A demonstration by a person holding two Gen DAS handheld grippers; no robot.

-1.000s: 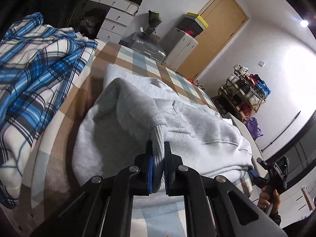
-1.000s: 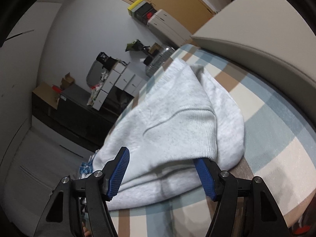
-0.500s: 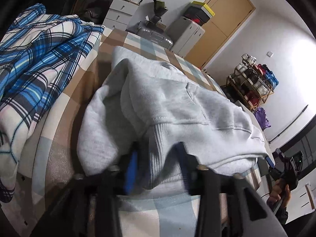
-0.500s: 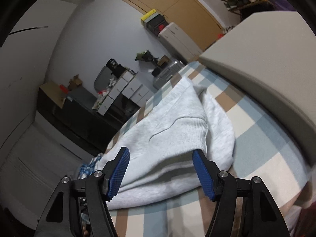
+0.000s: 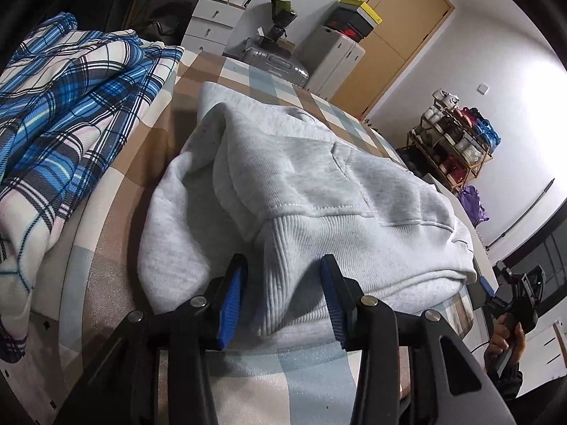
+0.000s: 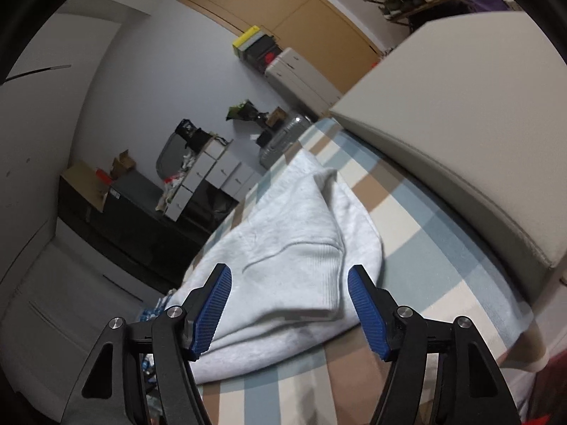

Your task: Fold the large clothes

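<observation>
On the checked bed (image 5: 117, 233), the grey hoodie (image 5: 319, 184) lies folded into a bundle. Left gripper (image 5: 283, 297): jaws spread, straddling the hoodie's ribbed hem without pinching it. Right gripper (image 6: 288, 313): jaws spread, just short of the hoodie's near edge (image 6: 294, 269). A blue plaid blanket (image 5: 60, 113) lies left of the hoodie; a beige headboard (image 6: 467, 134) stands to its right
</observation>
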